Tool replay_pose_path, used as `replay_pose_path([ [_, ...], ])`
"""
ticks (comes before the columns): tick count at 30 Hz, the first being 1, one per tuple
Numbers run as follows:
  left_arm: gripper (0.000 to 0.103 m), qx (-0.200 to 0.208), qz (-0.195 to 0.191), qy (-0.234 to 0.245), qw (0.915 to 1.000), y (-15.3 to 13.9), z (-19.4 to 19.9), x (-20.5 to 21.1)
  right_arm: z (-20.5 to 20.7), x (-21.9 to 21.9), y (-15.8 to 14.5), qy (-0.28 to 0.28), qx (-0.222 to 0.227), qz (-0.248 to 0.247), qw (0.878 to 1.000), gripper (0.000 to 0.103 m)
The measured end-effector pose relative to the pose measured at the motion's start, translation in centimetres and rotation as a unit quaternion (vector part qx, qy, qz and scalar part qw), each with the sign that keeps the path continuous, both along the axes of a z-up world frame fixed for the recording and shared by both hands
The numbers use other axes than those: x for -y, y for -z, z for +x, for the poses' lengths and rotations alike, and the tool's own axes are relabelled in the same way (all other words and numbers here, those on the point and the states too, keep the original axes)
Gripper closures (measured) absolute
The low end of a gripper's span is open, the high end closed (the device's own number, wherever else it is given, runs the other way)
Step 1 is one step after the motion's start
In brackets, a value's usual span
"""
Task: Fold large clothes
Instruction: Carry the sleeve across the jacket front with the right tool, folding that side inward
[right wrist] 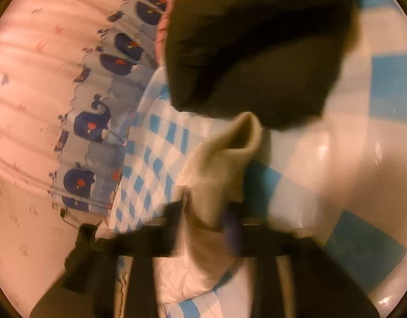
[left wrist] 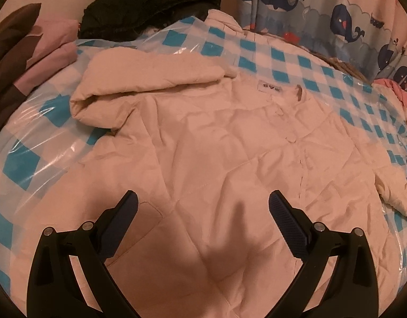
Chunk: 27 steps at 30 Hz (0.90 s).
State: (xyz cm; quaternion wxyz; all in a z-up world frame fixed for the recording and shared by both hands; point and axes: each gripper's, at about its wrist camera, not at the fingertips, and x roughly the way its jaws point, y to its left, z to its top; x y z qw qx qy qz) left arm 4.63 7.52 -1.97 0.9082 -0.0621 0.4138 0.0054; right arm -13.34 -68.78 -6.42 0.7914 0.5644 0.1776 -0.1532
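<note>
Left gripper (left wrist: pixel 203 204): seen from the left wrist, its two dark fingers stand wide apart with nothing between them, hovering over the lower body of the garment.
Cream padded coat (left wrist: pixel 216 145): spread flat on the bed, button line running up the middle, white label near the collar.
Folded sleeve (left wrist: pixel 147 79): doubled back across the coat's upper left side.
Checked plastic sheet (left wrist: pixel 283 61): blue and white, glossy, lying under the coat.
Black garment (left wrist: pixel 150 8): heaped at the far edge of the bed.
Whale-print curtain (left wrist: pixel 336 13): hanging behind the bed, upper right.
Right gripper (right wrist: pixel 206 209): in the blurred right wrist view, its fingers are clamped on a cream sleeve cuff (right wrist: pixel 230 153).
Dark garment (right wrist: pixel 256 47): beyond the cuff, on the checked sheet (right wrist: pixel 389 84).
</note>
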Motion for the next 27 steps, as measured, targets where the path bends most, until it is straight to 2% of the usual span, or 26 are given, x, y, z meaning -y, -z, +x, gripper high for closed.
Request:
replay_pose_path([
  [6, 0.008, -0.003, -0.011, -0.006, 0.9999, -0.1, 0.0, -0.4, -0.4, -0.8, -3.6, 0.009, 0.065, -0.039, 0.997, 0.087],
  [13, 0.008, 0.002, -0.03, -0.027, 0.9992, -0.8, -0.1, -2.2, 3.2, -4.0, -9.6, -0.019, 0.14, -0.055, 0.988, 0.087],
  [23, 0.008, -0.003, -0.037, -0.065, 0.9972, -1.4, -0.1, -5.2, 13.3, -16.1, -20.0, -0.144, 0.22, -0.096, 0.96, 0.087],
  [27, 0.008, 0.01, -0.026, -0.082, 0.9962, -2.3, -0.4, -6.2, 16.5, -21.2, -22.3, -0.186, 0.238, -0.1, 0.948, 0.087],
])
